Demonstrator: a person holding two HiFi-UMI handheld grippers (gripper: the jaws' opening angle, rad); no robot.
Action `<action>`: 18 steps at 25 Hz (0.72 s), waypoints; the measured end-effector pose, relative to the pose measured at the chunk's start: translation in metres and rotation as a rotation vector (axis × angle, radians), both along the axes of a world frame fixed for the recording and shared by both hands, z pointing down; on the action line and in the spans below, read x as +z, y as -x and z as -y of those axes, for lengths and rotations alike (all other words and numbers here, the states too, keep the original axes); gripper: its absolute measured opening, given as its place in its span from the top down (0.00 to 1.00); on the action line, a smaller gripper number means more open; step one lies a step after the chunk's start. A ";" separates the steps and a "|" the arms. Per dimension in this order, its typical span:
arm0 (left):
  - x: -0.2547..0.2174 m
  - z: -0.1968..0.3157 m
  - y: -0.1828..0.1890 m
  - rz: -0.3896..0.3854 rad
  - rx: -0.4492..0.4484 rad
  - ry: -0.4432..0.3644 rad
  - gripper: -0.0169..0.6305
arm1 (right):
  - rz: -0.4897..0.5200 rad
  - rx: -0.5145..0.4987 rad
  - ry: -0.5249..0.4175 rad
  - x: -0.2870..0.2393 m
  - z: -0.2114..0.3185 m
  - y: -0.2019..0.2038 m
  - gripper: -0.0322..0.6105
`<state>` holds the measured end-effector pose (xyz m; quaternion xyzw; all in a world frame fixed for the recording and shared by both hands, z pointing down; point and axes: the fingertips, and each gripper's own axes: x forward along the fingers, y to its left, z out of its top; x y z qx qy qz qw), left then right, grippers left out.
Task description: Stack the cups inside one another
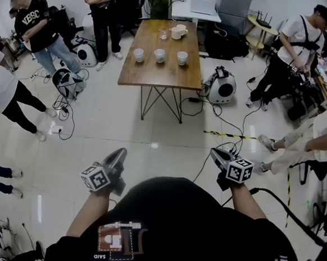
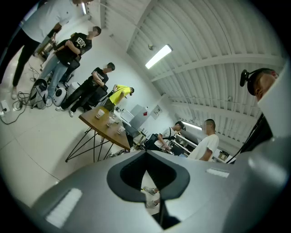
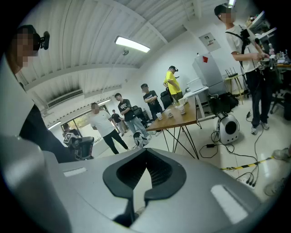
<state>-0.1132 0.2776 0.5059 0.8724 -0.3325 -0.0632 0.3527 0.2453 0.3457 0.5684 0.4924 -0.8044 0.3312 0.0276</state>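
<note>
Head view: the wooden table [image 1: 160, 74] is well ahead of me across the floor. Three white cups [image 1: 160, 55] stand in a row on the table's near half, upright, each on its own and apart from its neighbours. More white crockery [image 1: 177, 32] sits at the table's far end. I hold the left gripper [image 1: 121, 153] and the right gripper [image 1: 214, 153] low in frame, both well short of the table and well apart from the cups. People [image 1: 43, 29] stand round the table's far and left sides.

Left gripper view: the left gripper [image 2: 146, 154] is clenched, jaws tip to tip with nothing between them. It points toward the table [image 2: 107, 131], still far off, with the cups [image 2: 110, 120] on top.

Right gripper view: the right gripper [image 3: 146, 152] is also clenched and empty. The table [image 3: 173, 122] is well beyond its tips, and the cups [image 3: 169, 113] are in a row on it.
</note>
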 end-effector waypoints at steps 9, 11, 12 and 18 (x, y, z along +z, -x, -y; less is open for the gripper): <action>0.007 0.002 -0.036 0.000 0.034 0.024 0.97 | -0.005 0.001 0.003 0.006 0.003 -0.024 0.93; 0.010 0.012 -0.034 0.000 0.034 0.028 0.97 | -0.006 0.004 0.015 0.010 0.011 -0.023 0.93; 0.012 0.018 -0.032 -0.002 0.034 0.031 0.97 | -0.008 0.005 0.020 0.011 0.016 -0.022 0.93; 0.035 0.085 0.000 -0.036 0.041 0.047 0.97 | -0.046 0.001 0.030 0.016 0.083 0.010 0.93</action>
